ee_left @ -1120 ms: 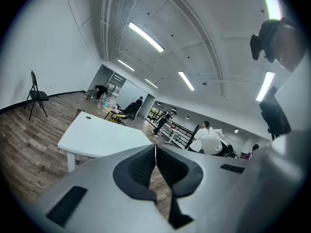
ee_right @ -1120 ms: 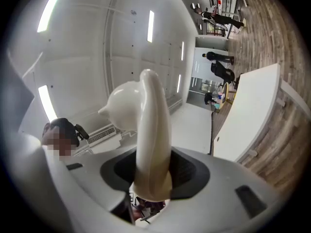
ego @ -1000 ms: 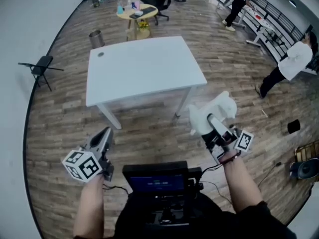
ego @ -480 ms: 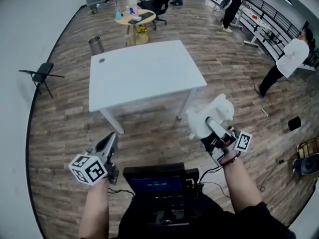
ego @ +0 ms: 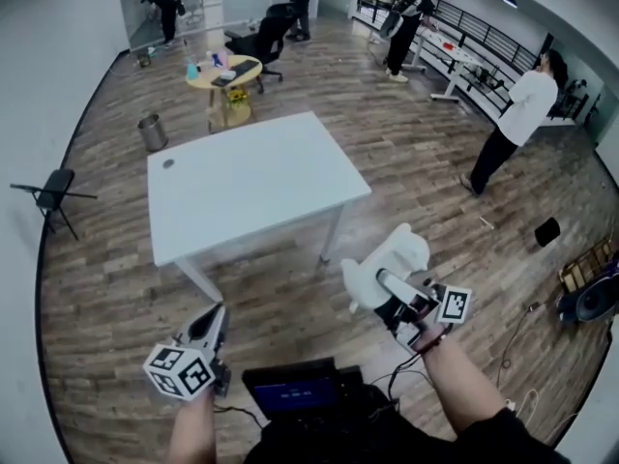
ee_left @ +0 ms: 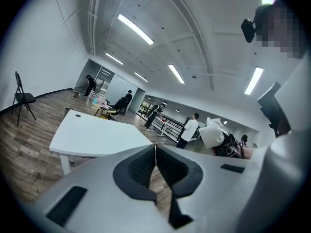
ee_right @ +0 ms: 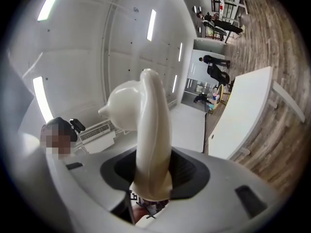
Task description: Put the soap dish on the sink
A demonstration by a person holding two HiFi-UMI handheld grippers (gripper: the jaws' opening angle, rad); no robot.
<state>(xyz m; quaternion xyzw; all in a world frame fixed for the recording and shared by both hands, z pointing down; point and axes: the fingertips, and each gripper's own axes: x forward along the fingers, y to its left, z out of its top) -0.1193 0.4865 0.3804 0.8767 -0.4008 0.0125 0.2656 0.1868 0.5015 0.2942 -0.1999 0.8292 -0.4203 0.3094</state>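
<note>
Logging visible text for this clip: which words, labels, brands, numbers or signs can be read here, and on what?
No text can be read.
Screen at the person's chest: blue lines, too blurred to read.
Left marker cube and right marker cube: square patterns only, no letters.

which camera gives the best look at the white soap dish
The head view: the soap dish shows whole, clamped in the right tool. The right gripper view shows it close but edge-on between its jaws. The left gripper view catches it small and distant.
</note>
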